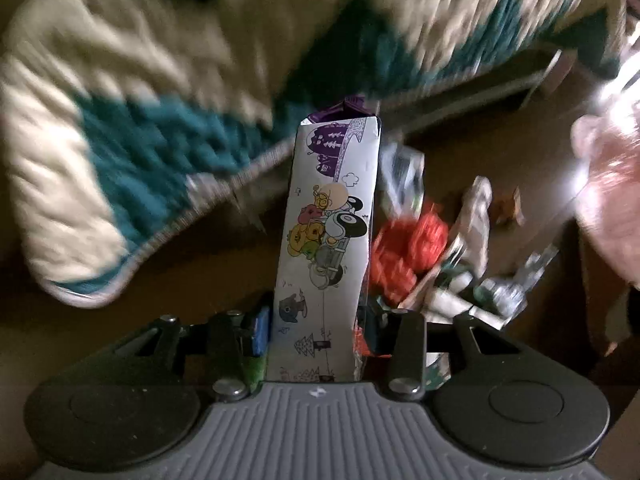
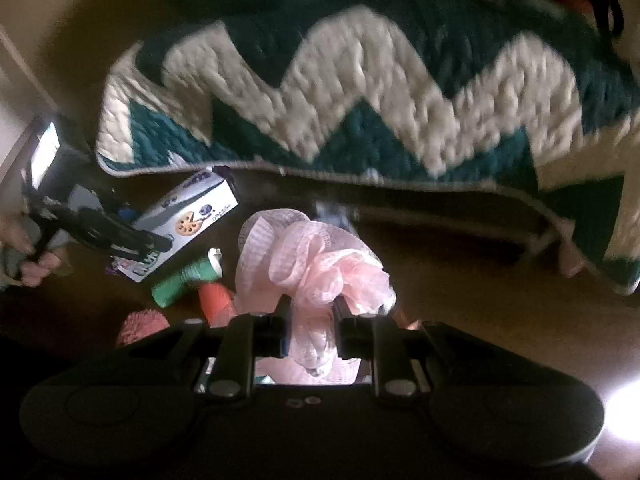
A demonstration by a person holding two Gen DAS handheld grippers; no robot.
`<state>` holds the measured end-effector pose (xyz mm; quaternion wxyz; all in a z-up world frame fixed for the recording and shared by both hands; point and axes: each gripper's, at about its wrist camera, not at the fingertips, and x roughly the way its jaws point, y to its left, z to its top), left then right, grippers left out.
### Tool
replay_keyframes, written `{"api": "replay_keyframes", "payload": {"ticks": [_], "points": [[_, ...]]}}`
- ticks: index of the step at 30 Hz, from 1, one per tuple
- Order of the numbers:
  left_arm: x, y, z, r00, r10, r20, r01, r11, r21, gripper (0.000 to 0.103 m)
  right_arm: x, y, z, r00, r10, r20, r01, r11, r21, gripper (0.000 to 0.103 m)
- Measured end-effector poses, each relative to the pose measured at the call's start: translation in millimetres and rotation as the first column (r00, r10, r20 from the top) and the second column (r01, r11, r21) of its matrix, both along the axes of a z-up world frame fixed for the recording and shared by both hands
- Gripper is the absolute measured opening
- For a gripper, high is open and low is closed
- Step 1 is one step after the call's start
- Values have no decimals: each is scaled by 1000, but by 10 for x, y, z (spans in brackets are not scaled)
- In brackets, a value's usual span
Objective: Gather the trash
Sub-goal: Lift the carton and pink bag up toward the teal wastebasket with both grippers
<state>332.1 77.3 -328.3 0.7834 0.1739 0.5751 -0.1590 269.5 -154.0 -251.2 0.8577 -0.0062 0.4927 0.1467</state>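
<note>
While my left gripper (image 1: 320, 344) sits closest to the lens in its own wrist view, I see its two fingers pressed against the sides of a tall white carton (image 1: 332, 240) printed with cartoon characters, so it is clamped on that carton, which stands nearly upright between the jaws with its purple top pointing away from me. Just past the carton on its right lies a heap of trash on the brown floor (image 1: 460, 160): a crumpled red wrapper (image 1: 408, 248), pale scraps of paper or plastic (image 1: 476, 216) and some clear, shiny pieces I cannot identify through the blur. At the right edge of this view a pink plastic bag (image 1: 608, 184) hangs in soft focus. Over on my right gripper (image 2: 310, 316), the fingers are drawn in around a bunched fold of that same pink plastic bag (image 2: 316, 256), pinching it with only a narrow gap left between them; the rest of the bag puffs out beyond the fingertips. Left of it on the floor I make out a green can (image 2: 186, 278) lying on its side, an orange piece (image 2: 218, 300) and a fuzzy pink lump (image 2: 142, 324). Farther left, the other gripper (image 2: 100, 232) shows up holding the carton (image 2: 188, 216) tilted above the floor. Beyond everything, a quilt (image 2: 360, 92) with a green and cream zigzag drapes down across the far side of both views.
</note>
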Motion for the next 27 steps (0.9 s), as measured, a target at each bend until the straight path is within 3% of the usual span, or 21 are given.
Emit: {"api": "replay_keyframes", "payload": {"ticks": [5, 13, 20, 27], "points": [[-208, -44, 936, 991, 43, 124, -36, 997, -62, 43, -149, 35, 495, 991, 8, 130, -13, 999, 36, 19], [-580, -142, 2185, 955, 133, 265, -105, 988, -117, 43, -312, 90, 1702, 941, 65, 333, -86, 995, 50, 19], [-695, -311, 2908, 924, 177, 339, -135, 980, -144, 43, -246, 114, 2532, 908, 88, 409, -106, 994, 23, 19], [-404, -403, 3660, 890, 240, 388, -173, 964, -200, 44, 86, 143, 3209, 867, 76, 492, -93, 996, 9, 19]]}}
